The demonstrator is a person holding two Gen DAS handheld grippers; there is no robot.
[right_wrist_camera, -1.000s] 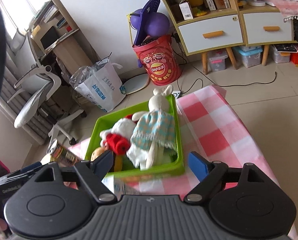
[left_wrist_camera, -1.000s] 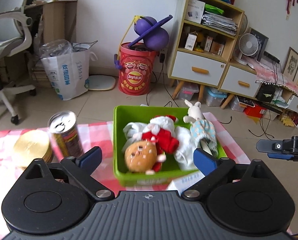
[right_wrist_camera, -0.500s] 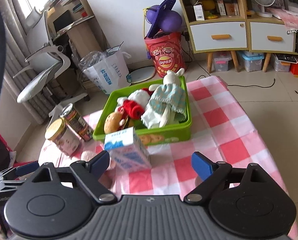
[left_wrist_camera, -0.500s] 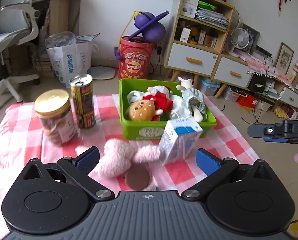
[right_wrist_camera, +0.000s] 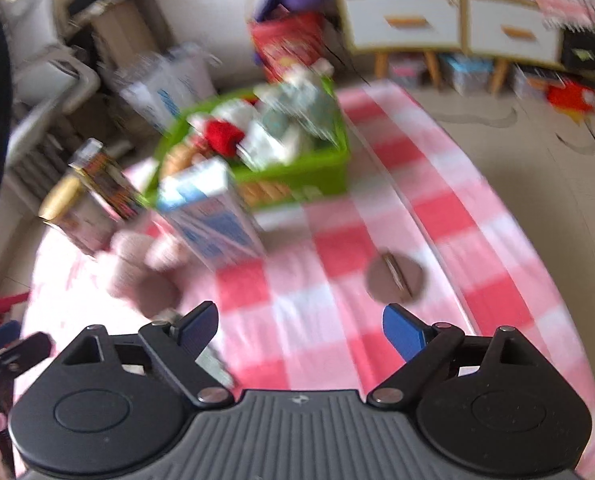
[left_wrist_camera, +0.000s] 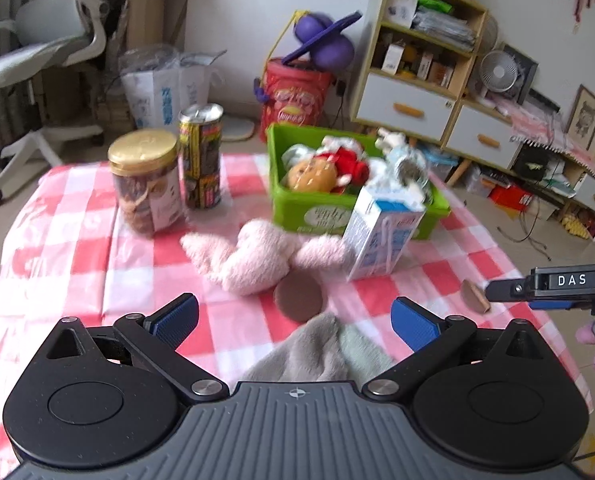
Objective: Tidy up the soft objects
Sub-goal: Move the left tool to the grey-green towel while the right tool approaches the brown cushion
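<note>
**Both grippers pulled back from the bin**

Pulled farther back than half a second ago, bringing more of the checked cloth (left_wrist_camera: 77, 248) into sight.

Left wrist view: left gripper (left_wrist_camera: 293, 318) spread wide, gripping nothing. Grey soft cloth (left_wrist_camera: 317, 352) low between the jaws, close to the gripper body. Just beyond the jaw tips, brown disc (left_wrist_camera: 298, 295), then pink plush (left_wrist_camera: 253, 260) lying on the cloth. Ahead and right of the jaws, milk carton (left_wrist_camera: 381, 236) upright, touching the plush's right end. Green bin (left_wrist_camera: 297, 210) behind the carton, stuffed with soft toys (left_wrist_camera: 329, 166). Ahead and left, gold-lidded jar (left_wrist_camera: 145, 184) and tall can (left_wrist_camera: 200, 156) side by side.

Right wrist view, heavily blurred: right gripper (right_wrist_camera: 300, 330) wide open, empty. Second brown disc (right_wrist_camera: 395, 276) just beyond the right jaw. Carton ahead of the left jaw, pink plush further left, green bin beyond the carton.
</note>
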